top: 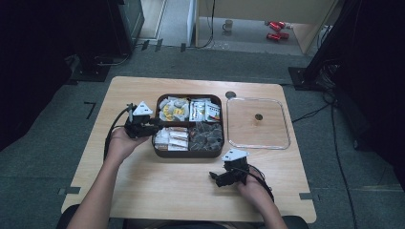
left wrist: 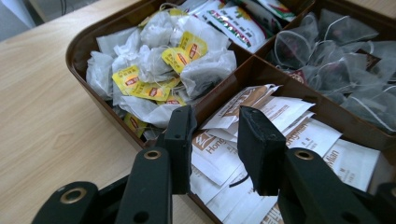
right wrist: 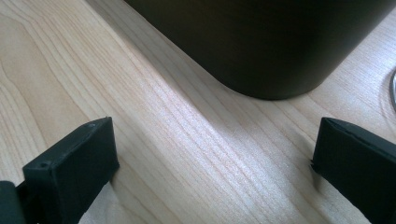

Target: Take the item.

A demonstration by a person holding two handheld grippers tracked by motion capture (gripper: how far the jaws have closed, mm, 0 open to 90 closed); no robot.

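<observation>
left gripper [left wrist: 215,135] at brown tray [top: 158,125] left edge, fingers [left wrist: 180,140] part open over white sachets [left wrist: 280,126], gripping nothing; right gripper [top: 216,177] on bare counter [top: 167,186] near tray's front corner, fingers wide apart, empty; clear lid [top: 258,123] beside tray

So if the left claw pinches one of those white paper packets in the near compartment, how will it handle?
The white paper packets look flat and thin, so one would probably be light and bend when lifted. They lie overlapped in a loose stack, so a neighbour may slide or come up too. The left claw stands open just above them.
</observation>
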